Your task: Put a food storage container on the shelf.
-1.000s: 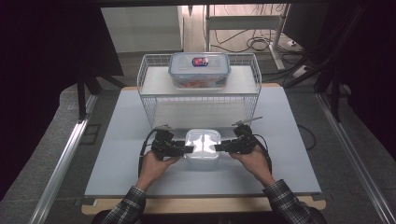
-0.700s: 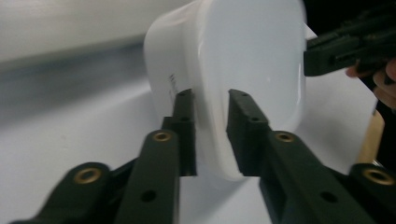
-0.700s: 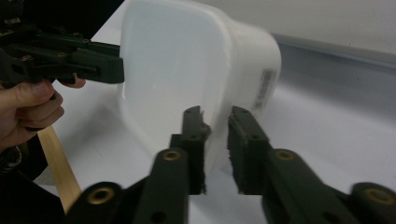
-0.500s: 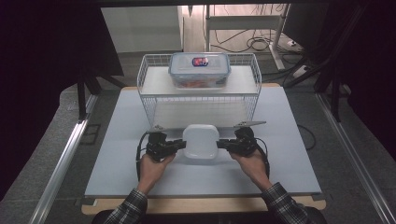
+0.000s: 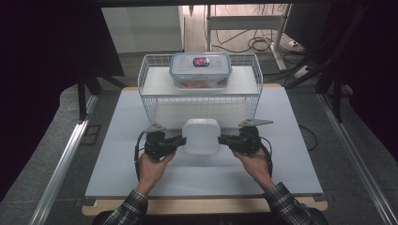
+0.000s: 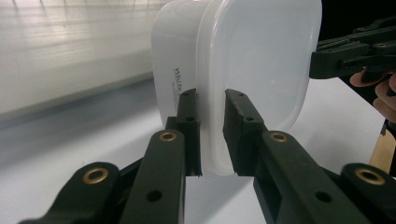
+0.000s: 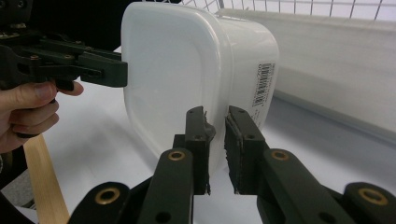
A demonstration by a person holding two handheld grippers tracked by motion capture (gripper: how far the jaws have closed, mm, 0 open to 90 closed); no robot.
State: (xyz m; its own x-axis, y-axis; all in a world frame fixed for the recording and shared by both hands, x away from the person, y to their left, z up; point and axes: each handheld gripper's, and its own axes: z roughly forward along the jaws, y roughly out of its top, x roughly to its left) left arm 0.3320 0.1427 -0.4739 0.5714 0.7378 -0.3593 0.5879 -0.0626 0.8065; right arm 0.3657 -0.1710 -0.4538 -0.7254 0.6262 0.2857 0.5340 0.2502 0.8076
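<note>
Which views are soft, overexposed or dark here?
High view: dark surroundings, the white container nearly blown out. Left gripper view: the rack behind is blurred, the left gripper jaws sharp. Right gripper view: container label slightly soft, the right gripper jaws sharp.

Smooth white plastic container (image 5: 201, 136), wire rack (image 5: 155, 101)

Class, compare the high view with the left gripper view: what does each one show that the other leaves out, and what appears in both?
High view alone: the clear lidded box on the white wire rack, and both plaid sleeves. Left gripper view alone: small print on the white plastic container's side. Both: that container clamped at its rim by the left tool, the right tool opposite.
</note>
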